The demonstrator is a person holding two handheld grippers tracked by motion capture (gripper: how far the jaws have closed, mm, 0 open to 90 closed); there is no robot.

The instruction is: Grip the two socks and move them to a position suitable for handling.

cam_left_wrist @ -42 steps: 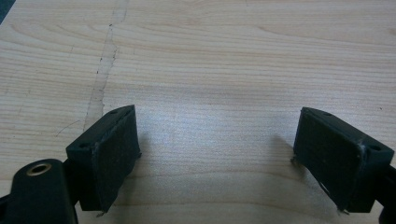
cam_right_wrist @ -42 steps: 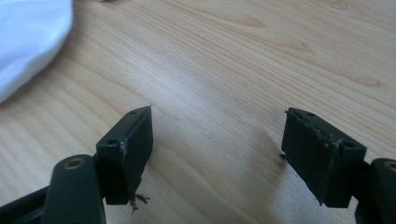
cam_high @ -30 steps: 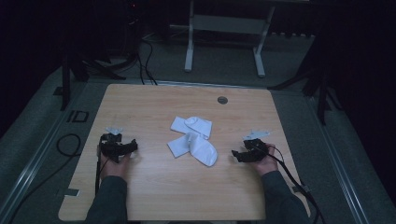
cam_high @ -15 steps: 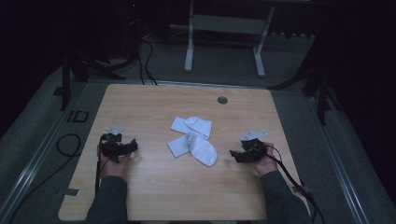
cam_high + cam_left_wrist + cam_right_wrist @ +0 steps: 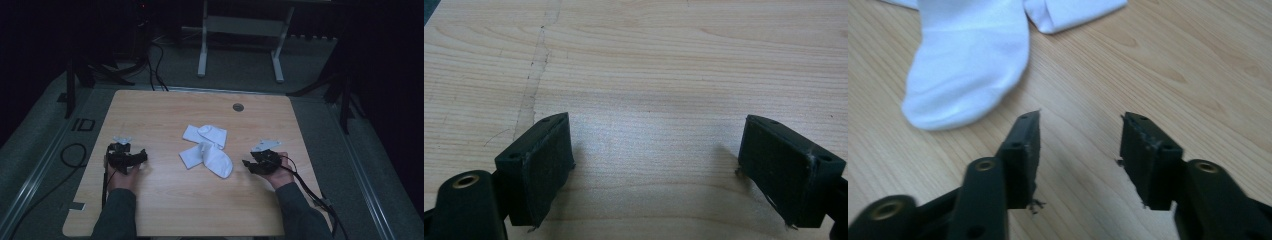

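The two white socks point(image 5: 207, 150) lie crossed mid-counter point(image 5: 165, 115), reachable from either side; the right tongs point(image 5: 248, 163) sit just beside the nearer toe, jaws half-narrowed, having just been closing on nothing; the left tongs point(image 5: 142, 155) rest wide, well apart.

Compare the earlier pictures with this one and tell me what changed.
The right tool has edged toward the white socks, and its jaws have just been closing, with nothing between them but bare table. It holds nothing. The left tool stayed in place, open and empty, and the socks lie as they were.
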